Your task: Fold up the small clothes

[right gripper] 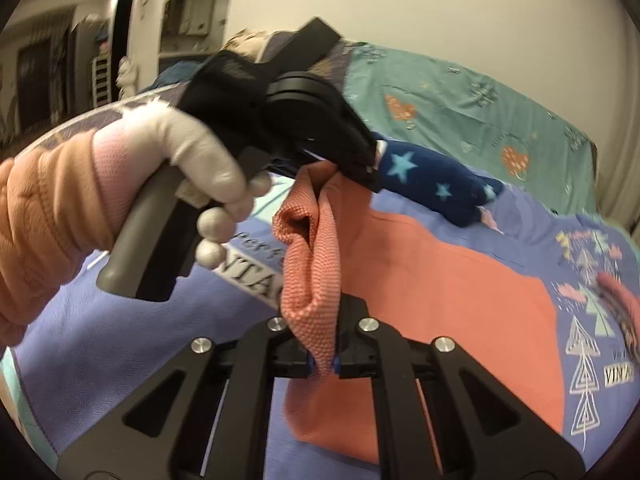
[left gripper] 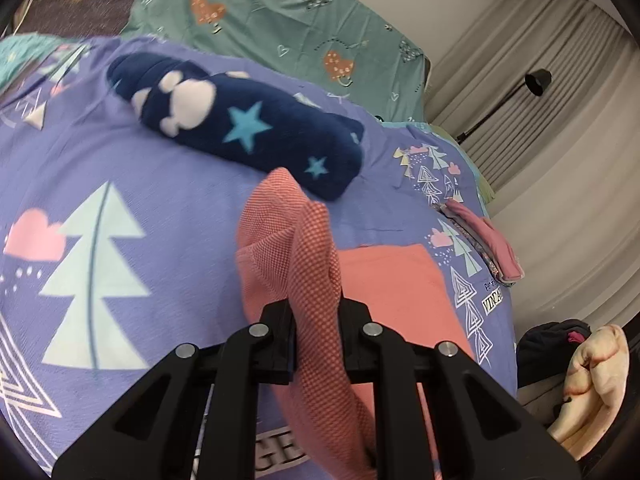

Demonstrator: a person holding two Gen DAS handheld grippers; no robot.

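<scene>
A: Where is the coral garment [left gripper: 312,264] relative to the left tongs [left gripper: 316,322]?

B: Pinched right between them. In the left wrist view a bunched fold of the waffle-textured cloth rises out of the clenched jaws and leans toward the navy star-print roll [left gripper: 240,128], which lies just beyond it on the purple bedspread [left gripper: 120,176].

A: And the right tongs [right gripper: 323,344]?

B: Also clamped on the same garment [right gripper: 312,248]. The fabric passes through the narrow gap between the 2 black fingers, then spreads out flat and smooth to the right over the bedspread [right gripper: 120,320].

A: So both sets grip it?

B: Yes, 2 grips on 1 cloth. The right wrist view shows the left tongs [right gripper: 362,168] held by a gloved hand [right gripper: 192,160] with an orange quilted sleeve [right gripper: 44,216], their tips closed on the upper edge of the coral fold, which hangs slack between the 2 grips (the picture is somewhat blurred there).

A: Anything else nearby?

B: A folded pink piece [left gripper: 488,244] lies near the bed's right edge, well apart from the tongs, and a teal heart-print cover [left gripper: 304,20] lies behind the roll.
</scene>
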